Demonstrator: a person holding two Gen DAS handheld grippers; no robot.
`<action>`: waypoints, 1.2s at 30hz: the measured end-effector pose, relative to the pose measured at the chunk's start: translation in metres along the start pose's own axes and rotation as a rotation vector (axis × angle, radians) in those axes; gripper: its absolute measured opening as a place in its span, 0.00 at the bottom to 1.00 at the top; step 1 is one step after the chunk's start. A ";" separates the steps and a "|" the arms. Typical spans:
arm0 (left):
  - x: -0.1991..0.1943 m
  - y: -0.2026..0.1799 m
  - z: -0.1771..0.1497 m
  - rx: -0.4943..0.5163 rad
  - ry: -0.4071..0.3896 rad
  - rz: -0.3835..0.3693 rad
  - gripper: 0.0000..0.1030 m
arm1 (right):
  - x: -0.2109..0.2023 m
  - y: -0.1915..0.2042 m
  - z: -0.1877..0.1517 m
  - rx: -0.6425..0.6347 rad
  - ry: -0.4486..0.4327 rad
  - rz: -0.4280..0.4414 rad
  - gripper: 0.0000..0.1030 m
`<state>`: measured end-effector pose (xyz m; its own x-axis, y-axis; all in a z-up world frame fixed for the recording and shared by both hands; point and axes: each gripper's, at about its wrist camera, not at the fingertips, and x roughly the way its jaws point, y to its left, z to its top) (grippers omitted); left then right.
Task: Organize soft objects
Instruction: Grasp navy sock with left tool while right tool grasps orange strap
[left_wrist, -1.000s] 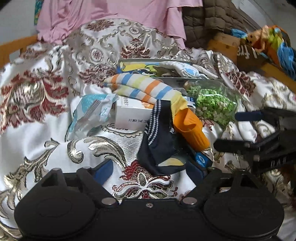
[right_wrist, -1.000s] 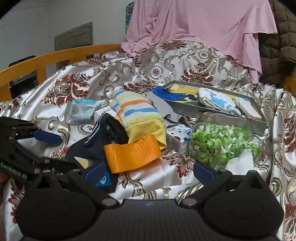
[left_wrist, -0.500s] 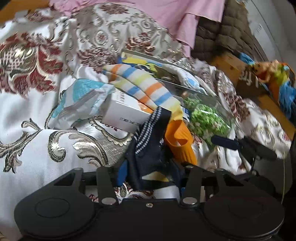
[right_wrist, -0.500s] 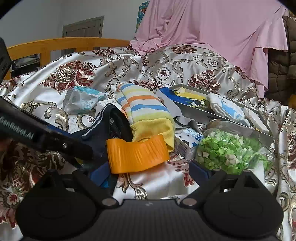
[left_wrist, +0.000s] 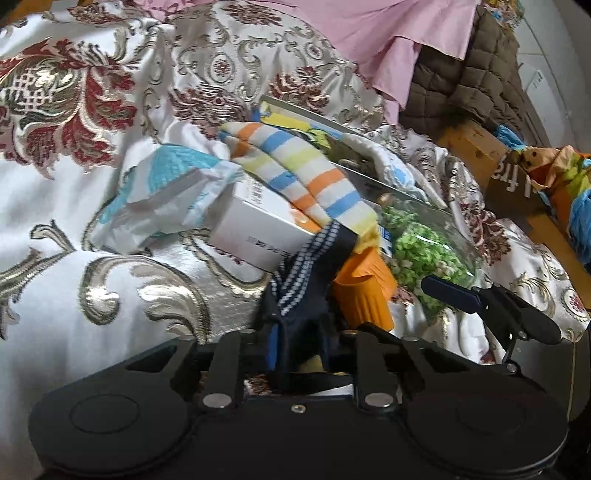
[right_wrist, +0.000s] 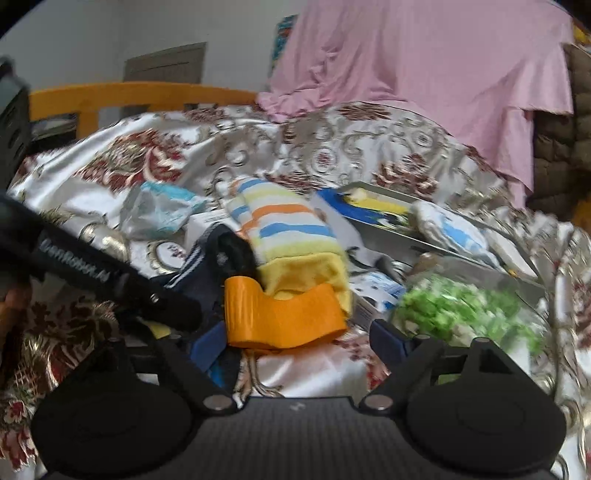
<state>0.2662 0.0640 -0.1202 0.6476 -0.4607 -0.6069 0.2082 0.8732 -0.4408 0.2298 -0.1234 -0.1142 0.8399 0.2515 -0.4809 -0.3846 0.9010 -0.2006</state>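
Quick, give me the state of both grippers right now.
Left gripper: jaws closing on the dark navy sock, cloth pinched between them.
Right gripper: open, jaws closing, either side of the orange band, not gripping it.

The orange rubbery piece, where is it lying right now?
The orange piece lies low in the middle of the right wrist view, on the patterned bedspread, against the yellow end of the striped sock, with the dark sock at its left.
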 end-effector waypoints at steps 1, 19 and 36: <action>0.000 0.002 0.000 -0.008 0.000 0.000 0.17 | 0.003 0.002 0.002 -0.007 0.000 0.010 0.82; 0.007 0.004 -0.002 -0.033 0.002 -0.017 0.16 | 0.009 0.012 0.002 -0.071 0.001 -0.002 0.57; 0.014 0.001 0.004 -0.064 0.027 0.019 0.16 | 0.019 0.010 0.008 -0.076 -0.011 -0.030 0.27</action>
<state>0.2785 0.0590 -0.1267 0.6309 -0.4491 -0.6326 0.1480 0.8701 -0.4701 0.2449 -0.1066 -0.1188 0.8556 0.2291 -0.4643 -0.3867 0.8791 -0.2788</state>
